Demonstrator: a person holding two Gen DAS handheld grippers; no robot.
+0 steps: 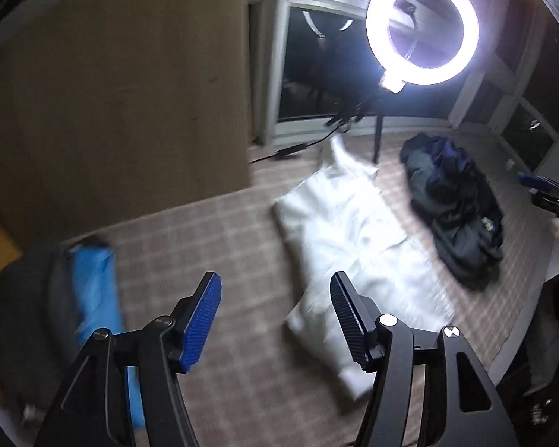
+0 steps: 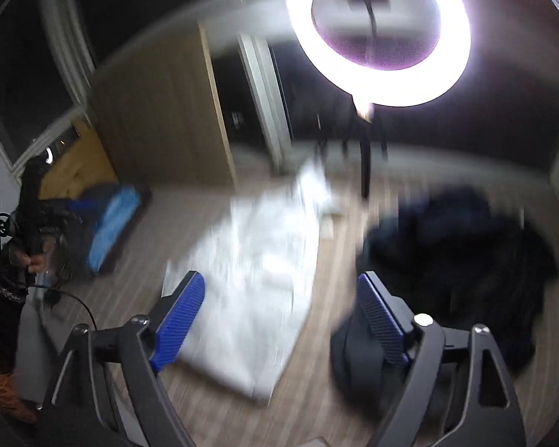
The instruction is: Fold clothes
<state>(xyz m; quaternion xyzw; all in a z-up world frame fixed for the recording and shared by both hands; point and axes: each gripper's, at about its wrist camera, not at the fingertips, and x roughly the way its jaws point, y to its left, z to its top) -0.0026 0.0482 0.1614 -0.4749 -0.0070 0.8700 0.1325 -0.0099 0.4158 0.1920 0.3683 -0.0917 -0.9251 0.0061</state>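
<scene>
A white garment (image 1: pixel 357 253) lies spread on the checked surface (image 1: pixel 212 246), partly folded lengthwise; it also shows, blurred, in the right wrist view (image 2: pixel 257 272). A heap of dark clothes (image 1: pixel 454 205) lies to its right, also in the right wrist view (image 2: pixel 462 260). My left gripper (image 1: pixel 275 320) is open and empty, above the surface left of the white garment's near end. My right gripper (image 2: pixel 279 320) is open and empty, above the near end of the white garment. A blue garment (image 1: pixel 93 290) lies folded on dark ones at the left.
A lit ring light (image 1: pixel 423 28) on a stand (image 1: pixel 378 138) stands at the far end of the surface. A tall wooden cabinet (image 1: pixel 130 111) rises at the back left. Dark windows (image 1: pixel 316 67) are behind. A cable (image 1: pixel 290 149) runs along the far edge.
</scene>
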